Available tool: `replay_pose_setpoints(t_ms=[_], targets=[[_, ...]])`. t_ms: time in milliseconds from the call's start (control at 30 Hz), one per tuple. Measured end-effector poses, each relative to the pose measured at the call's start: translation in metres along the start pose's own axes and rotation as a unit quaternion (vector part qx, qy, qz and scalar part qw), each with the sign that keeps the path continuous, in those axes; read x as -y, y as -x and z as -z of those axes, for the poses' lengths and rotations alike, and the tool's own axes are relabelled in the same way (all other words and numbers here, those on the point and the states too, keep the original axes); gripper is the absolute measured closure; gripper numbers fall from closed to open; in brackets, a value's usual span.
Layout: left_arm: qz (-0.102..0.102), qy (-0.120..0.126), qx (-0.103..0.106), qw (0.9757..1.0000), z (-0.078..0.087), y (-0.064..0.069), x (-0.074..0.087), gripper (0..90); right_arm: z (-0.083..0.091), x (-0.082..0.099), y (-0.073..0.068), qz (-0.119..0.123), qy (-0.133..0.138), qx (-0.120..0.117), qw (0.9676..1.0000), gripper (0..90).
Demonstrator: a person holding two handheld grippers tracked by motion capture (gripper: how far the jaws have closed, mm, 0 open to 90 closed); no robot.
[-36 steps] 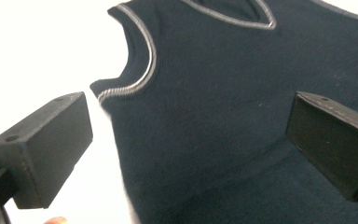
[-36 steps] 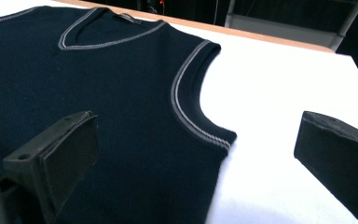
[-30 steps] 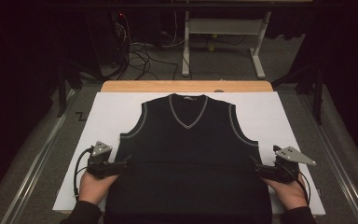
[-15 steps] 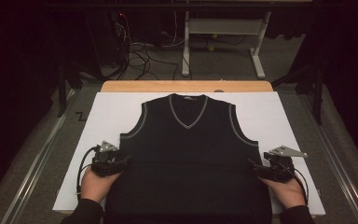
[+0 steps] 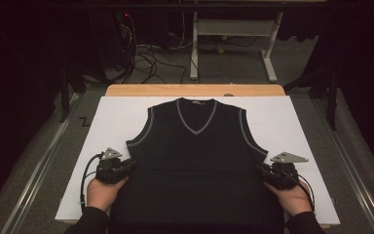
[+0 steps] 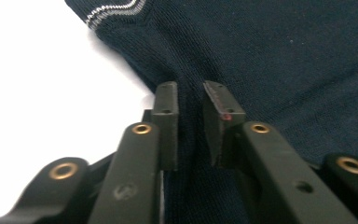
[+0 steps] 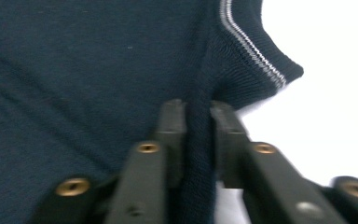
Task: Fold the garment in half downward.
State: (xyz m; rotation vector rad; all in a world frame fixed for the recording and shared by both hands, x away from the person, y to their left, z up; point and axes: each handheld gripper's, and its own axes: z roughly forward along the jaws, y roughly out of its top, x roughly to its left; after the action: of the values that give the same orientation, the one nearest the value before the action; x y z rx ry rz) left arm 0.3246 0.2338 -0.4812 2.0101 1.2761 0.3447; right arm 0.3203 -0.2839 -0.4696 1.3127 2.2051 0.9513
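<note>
A dark navy sleeveless V-neck vest [image 5: 195,156] with grey-striped trim lies flat, front up, on a white board [image 5: 282,117]. My left gripper [image 5: 130,166] sits at the vest's left side edge just below the armhole. Its jaws have just been closing and now pinch a fold of the knit [image 6: 284,60], as the left gripper [image 6: 191,93] view shows. At the opposite side edge, my right gripper [image 5: 263,170] has also just been closing. In its own view the right gripper [image 7: 198,109] clamps the vest's side seam [image 7: 74,60] below the striped armhole.
The white board rests on a wooden table [image 5: 195,90] with metal rails along both sides. Behind the table stand white desk legs [image 5: 194,53] and a tangle of cables [image 5: 141,53] on the floor. Bare board lies to either side of the vest.
Both pairs of jaws have closed onto the vest's side edges. The grippers have levelled out slightly, and the hands have stayed nearly in place.
</note>
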Motion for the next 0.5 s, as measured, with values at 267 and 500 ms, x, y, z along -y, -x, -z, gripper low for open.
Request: replay_pose_setpoints(t_ms=[267, 500], targets=[[-0.002, 0.022, 0.004, 0.9998, 0.013, -0.003, -0.002, 78.6, 0.007, 0.002, 0.001, 0.017, 0.019, 0.012, 0.9996, 84.9], [-0.008, 0.044, 0.017, 0.9989, 0.030, -0.002, -0.002, 79.0, 0.022, 0.004, 0.001, 0.023, 0.046, 0.015, 0.9985, 85.3]])
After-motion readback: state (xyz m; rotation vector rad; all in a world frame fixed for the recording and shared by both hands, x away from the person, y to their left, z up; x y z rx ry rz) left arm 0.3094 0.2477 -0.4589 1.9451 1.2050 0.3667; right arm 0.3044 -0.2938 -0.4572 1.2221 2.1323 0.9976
